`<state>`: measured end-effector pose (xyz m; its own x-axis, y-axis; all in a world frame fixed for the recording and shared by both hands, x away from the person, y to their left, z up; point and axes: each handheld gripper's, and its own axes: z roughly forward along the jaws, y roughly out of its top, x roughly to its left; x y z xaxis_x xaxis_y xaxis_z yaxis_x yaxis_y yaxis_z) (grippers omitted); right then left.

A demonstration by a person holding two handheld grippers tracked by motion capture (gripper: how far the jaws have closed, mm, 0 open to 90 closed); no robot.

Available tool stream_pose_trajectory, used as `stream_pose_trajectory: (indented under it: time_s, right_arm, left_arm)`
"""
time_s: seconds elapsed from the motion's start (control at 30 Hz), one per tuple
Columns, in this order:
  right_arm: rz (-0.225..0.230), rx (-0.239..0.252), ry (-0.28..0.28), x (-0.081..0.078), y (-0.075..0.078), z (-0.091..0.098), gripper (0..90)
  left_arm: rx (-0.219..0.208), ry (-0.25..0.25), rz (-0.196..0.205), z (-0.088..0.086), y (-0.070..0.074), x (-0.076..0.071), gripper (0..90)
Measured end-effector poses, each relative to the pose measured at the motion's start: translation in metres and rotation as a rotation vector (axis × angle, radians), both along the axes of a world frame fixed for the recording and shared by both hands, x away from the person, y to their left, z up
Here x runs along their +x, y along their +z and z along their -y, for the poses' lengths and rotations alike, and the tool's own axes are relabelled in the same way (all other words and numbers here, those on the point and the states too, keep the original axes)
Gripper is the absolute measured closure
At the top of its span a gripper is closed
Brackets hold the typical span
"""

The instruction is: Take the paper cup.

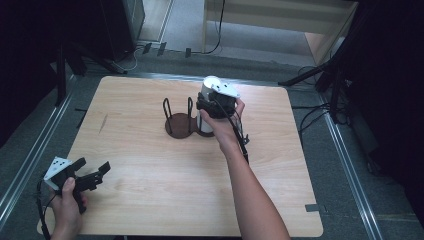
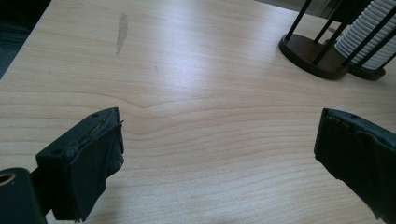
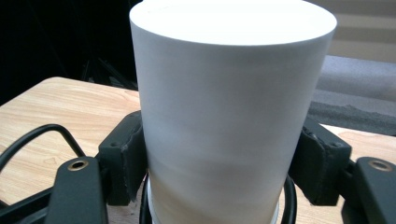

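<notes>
A tall white cylinder (image 1: 207, 89) stands in the right-hand ring of a dark wooden holder (image 1: 179, 125) with black wire loops, near the table's far middle. My right gripper (image 1: 216, 107) is shut on the white cylinder (image 3: 224, 93), one pad against each side at mid-height (image 3: 219, 154). In the left gripper view the cylinder (image 2: 366, 39) looks ribbed like a stack, behind the holder's wires (image 2: 310, 53). At the near left corner my left gripper (image 1: 93, 166) is held low over bare wood with its jaws wide open (image 2: 219, 149) and nothing between them.
The holder's left ring (image 1: 175, 122) holds nothing. The light wooden table (image 1: 150, 200) has a grey smear (image 1: 103, 123) at its left. Metal rails (image 1: 30, 155) run along both sides. Black stand legs (image 1: 310, 75) and cables (image 1: 315, 115) lie beyond the far and right edges.
</notes>
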<state>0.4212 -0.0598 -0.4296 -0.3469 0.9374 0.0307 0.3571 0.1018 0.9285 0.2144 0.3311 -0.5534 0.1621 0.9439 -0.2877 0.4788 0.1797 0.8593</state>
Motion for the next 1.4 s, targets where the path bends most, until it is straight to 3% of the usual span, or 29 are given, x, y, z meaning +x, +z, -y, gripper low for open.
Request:
stream_pose_trajectory:
  time_s: [0.2,0.43,0.7,1.03,1.4]
  right_arm:
    - [-0.008,0.024,-0.004,-0.001,-0.008,0.002,24.0]
    - [-0.029,-0.002,-0.003,0.001,-0.02,0.0,22.9]
    - [-0.017,-0.019,0.001,0.0,-0.019,-0.001,24.8]
    - [0.006,-0.01,0.002,-0.001,-0.011,0.001,26.7]
    - [0.076,0.028,0.002,-0.007,0.015,0.003,29.2]
  left_arm:
    - [-0.001,0.0,0.0,0.0,0.0,0.0,1.9]
    - [-0.002,0.0,0.0,0.0,0.0,0.0,1.9]
    - [-0.001,-0.001,0.0,0.0,0.0,0.0,1.9]
    - [0.001,0.0,0.0,0.0,0.0,0.0,1.9]
    - [0.0,0.002,0.001,0.0,0.0,0.0,1.9]
